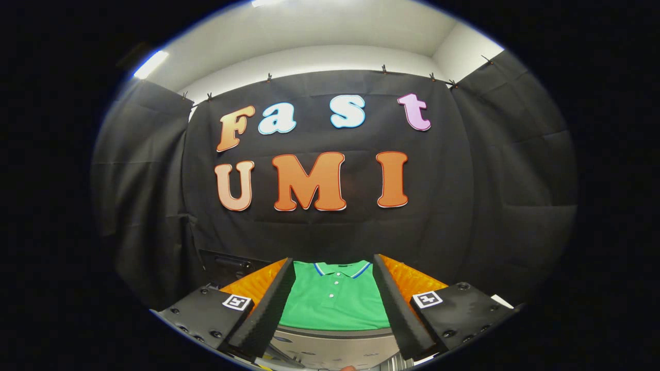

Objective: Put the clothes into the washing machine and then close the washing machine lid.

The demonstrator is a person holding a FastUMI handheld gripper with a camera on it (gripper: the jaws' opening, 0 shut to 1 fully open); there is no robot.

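Note:
A green polo shirt (334,301) with a blue-and-white striped collar lies flat, buttons up, on an orange surface (412,281). It shows in the gap between my two fingers, lying ahead of and below them. My gripper (334,309) is open, its black ribbed pads (276,304) spread wide with nothing held. Below the shirt's hem runs a grey-white panel (335,348), apparently part of the washing machine; its lid is hidden from view.
Black cloth walls (495,206) close in the booth behind and on both sides. A dark box-like object (227,265) sits at the back left, beside the orange surface. White ceiling with lights is overhead.

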